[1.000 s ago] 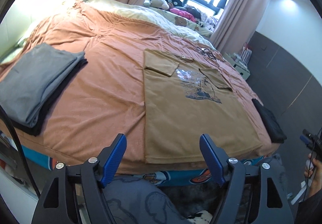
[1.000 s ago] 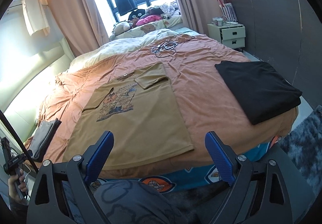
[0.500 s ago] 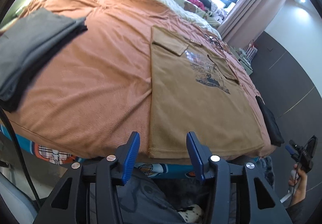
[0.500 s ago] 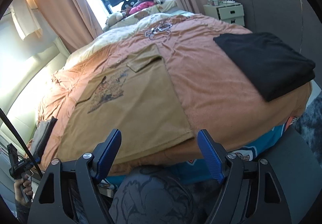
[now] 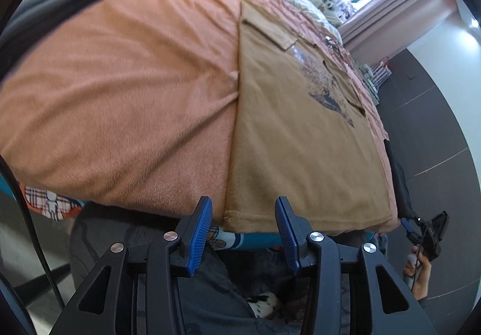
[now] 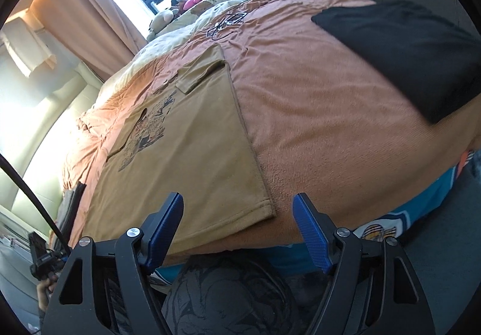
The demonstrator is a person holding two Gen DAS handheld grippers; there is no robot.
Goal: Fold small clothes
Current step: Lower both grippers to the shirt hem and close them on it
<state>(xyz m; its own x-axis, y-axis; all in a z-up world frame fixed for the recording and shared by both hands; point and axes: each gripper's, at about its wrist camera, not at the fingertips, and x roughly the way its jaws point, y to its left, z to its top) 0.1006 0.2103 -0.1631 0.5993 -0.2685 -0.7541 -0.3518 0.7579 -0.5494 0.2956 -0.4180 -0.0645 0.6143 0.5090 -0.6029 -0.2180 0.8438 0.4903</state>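
The soft, limp tan shirt (image 5: 300, 154) wants pinching at its hem corners, just ahead of both grippers' spread, empty fingers (image 5: 200, 229), the right pair closing.

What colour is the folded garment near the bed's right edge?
Black, shown best in the right wrist view.

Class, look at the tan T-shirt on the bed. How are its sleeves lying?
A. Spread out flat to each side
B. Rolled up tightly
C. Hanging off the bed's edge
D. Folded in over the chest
D: both sleeves of the tan T-shirt lie turned in over its printed front, leaving straight side edges.
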